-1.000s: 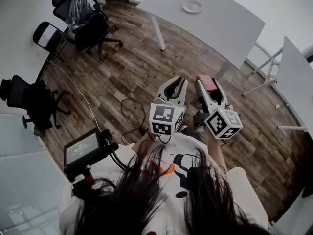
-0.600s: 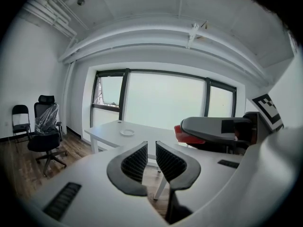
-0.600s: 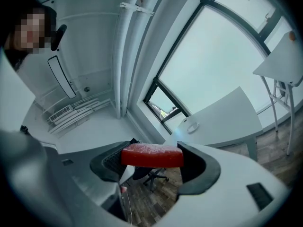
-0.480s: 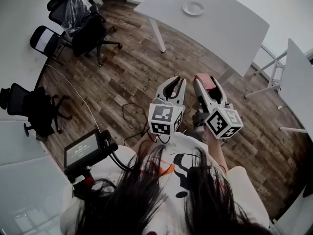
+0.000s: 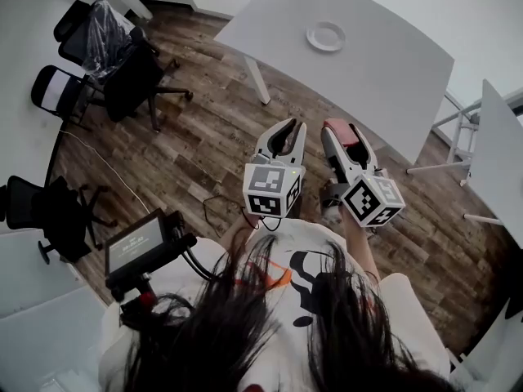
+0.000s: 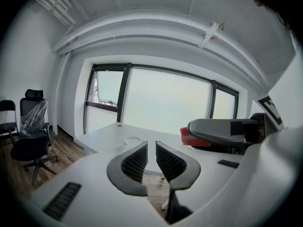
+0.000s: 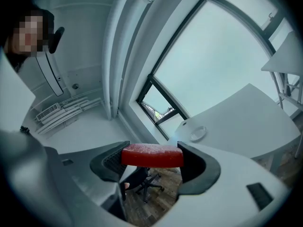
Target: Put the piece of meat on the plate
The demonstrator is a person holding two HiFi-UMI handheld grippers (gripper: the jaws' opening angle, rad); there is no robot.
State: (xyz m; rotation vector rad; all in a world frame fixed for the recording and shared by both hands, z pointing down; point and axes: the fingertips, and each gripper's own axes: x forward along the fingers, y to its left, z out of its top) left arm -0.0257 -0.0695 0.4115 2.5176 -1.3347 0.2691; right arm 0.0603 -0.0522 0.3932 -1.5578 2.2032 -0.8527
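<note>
Step in hand: I judge this to be the carry. The piece of meat (image 7: 152, 155) is up in the air and not on the plate (image 5: 325, 37).
Right gripper (image 5: 339, 135): its jaws are clamped on the two ends of the red slab, which spans the gap crosswise.
Left gripper (image 6: 151, 156): narrow, with only a thin slit between the ribbed pads and nothing in it.
Plate: it sits bare on the white desk (image 5: 392, 72), in the left part as my head view shows it and inside the edges. It is well apart from the meat.
Pose: both grippers are held side by side in front of the person's chest, over the wooden floor (image 5: 204, 129). Both point toward the desk, short of its near edge.
Next move: carry the right gripper forward over the near edge and stop above the plate. Then lower it and part the jaws, so the slab settles flat inside the rim.
</note>
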